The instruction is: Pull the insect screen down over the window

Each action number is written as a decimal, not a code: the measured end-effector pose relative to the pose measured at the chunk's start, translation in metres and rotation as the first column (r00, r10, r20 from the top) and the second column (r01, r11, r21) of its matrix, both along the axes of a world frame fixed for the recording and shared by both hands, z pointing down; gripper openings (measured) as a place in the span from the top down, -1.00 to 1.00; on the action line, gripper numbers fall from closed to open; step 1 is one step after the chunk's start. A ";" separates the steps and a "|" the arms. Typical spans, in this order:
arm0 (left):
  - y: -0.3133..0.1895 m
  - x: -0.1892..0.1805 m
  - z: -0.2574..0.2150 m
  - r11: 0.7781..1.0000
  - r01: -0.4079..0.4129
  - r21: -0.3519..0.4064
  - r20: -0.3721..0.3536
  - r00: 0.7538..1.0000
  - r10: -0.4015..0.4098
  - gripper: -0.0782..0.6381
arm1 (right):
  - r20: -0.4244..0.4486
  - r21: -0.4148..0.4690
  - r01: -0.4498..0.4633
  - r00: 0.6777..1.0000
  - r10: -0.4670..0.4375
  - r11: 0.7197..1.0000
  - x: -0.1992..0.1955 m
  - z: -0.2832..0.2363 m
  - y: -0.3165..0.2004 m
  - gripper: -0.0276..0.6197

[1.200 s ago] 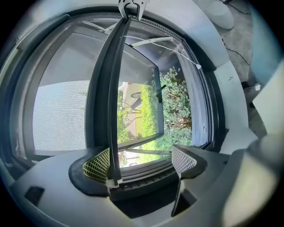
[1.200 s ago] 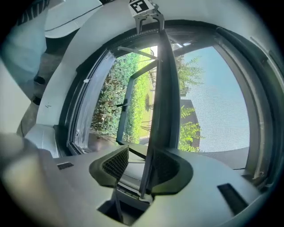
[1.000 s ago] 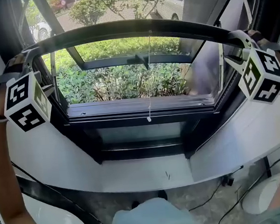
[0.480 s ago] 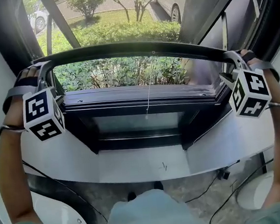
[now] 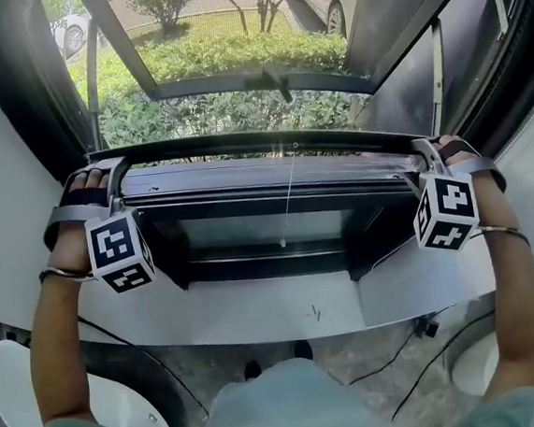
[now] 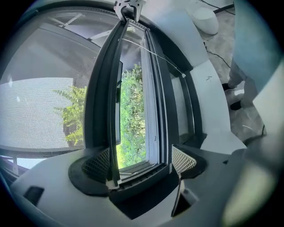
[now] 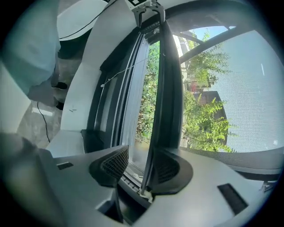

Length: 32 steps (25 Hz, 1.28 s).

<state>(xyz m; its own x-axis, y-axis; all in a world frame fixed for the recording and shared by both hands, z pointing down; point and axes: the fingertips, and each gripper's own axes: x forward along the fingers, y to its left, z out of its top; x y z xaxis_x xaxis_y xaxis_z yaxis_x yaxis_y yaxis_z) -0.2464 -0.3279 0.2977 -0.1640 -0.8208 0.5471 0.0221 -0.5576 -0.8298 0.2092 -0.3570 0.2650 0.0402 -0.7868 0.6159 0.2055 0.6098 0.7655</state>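
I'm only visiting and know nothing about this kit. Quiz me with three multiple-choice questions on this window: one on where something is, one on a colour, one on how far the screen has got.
1. Where on the pull bar do the left gripper and right gripper sit?
A both mid-bar; B one at each end; C both at its left end.
2. The pull bar's colour?
A black; B white; C red.
3. The screen is:
A rolled fully up; B nearly down, gap left; C removed entirely.

B: they sit at opposite ends.
A: it shows black.
B: bushes show unscreened between bar and bottom frame.
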 end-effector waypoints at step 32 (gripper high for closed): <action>0.018 0.001 0.118 0.998 0.018 -0.053 -0.038 0.999 -0.020 -0.44 | 0.041 0.012 -0.068 0.997 0.067 0.998 -0.003 0.120 0.006 0.38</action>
<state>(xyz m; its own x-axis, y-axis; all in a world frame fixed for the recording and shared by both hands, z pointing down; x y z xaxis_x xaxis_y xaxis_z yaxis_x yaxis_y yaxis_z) -0.2457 -0.3103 0.4153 -0.1571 -0.7878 0.5956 -0.0202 -0.6004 -0.7994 0.2058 -0.3513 0.3846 0.0683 -0.7911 0.6078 0.1328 0.6110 0.7804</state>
